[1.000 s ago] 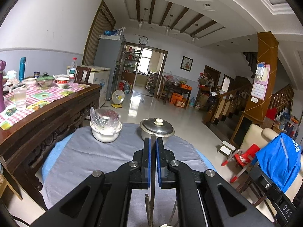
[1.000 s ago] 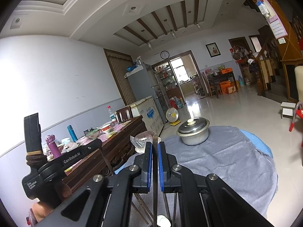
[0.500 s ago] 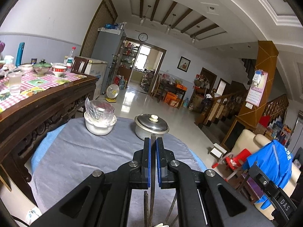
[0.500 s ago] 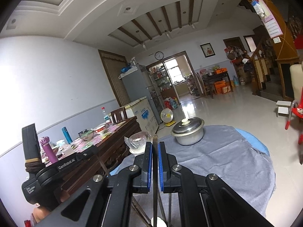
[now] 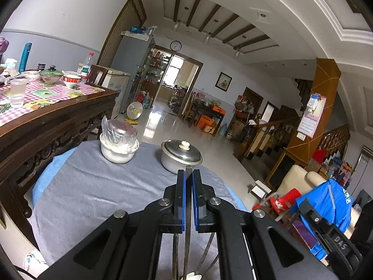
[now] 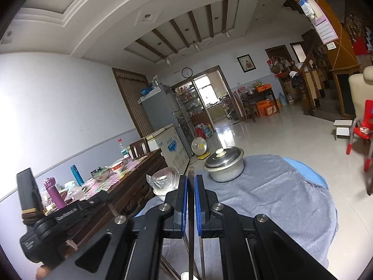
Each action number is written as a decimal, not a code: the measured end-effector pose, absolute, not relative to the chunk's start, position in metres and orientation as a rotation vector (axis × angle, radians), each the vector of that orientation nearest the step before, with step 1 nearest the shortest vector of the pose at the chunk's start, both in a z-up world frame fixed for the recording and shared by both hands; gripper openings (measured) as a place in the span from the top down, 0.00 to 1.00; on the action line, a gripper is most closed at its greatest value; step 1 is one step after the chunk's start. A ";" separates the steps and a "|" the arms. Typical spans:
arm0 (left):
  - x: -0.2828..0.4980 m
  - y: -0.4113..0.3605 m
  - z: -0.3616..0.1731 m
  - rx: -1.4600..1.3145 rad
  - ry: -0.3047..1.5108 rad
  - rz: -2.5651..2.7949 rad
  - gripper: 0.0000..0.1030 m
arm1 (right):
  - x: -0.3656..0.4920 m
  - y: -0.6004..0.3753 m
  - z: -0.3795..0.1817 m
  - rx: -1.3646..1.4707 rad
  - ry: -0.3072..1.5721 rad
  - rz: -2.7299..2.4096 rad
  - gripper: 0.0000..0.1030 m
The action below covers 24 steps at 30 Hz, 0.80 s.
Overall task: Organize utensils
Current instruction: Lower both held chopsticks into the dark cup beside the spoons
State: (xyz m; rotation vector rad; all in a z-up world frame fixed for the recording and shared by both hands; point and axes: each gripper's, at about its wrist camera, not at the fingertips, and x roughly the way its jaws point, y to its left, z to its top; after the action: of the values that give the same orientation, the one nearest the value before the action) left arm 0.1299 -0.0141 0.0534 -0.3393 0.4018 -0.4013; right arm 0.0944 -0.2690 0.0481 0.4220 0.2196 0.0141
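Both hand-held grippers are clamped on thin metal utensil handles: the left hand-held gripper (image 5: 188, 182) pinches a flat steel strip (image 5: 188, 212) that stands up between its blue pads and pokes just past the tips, and the right hand-held gripper (image 6: 190, 186) holds a darker slim handle (image 6: 191, 207) the same way. Below each pair of jaws more thin metal rods show, with something white at the bottom edge; whether that is a holder I cannot tell. Judging by this, the step in hand is carrying or lifting one utensil in each gripper, and the next move calls for choosing a spot to set them and lowering them without letting the thin handles twist in the pads. Each gripper points forward and a little downward over the round desk (image 5: 93, 193) draped in grey cloth. Toward the far edge of the desk stand a lidded steel pot (image 5: 180, 157) and, to its left, a white bowl (image 5: 117, 152) with plastic wrap bunched in it, well apart from the grippers. From the right wrist view, the left gripper's black body shows low at the left.
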 end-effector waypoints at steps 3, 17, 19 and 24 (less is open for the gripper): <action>0.125 -0.010 0.057 -0.347 0.387 -0.400 0.95 | 0.095 -0.268 0.049 0.428 0.211 0.013 0.93; 0.121 -0.020 0.039 -0.314 0.434 -0.401 0.95 | 0.100 -0.254 0.035 0.389 0.236 -0.012 0.93; 0.121 -0.021 0.038 -0.304 0.438 -0.395 0.95 | 0.100 -0.255 0.034 0.389 0.236 -0.016 0.93; 0.120 -0.026 0.039 -0.278 0.441 -0.375 0.95 | 0.105 -0.253 0.034 0.378 0.239 -0.024 0.93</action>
State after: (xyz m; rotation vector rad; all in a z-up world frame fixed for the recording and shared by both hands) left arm 0.1202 -0.0260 0.0387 -0.2779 0.4412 -0.3750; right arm 0.1045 -0.2528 0.0338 0.3782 0.2394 -0.0237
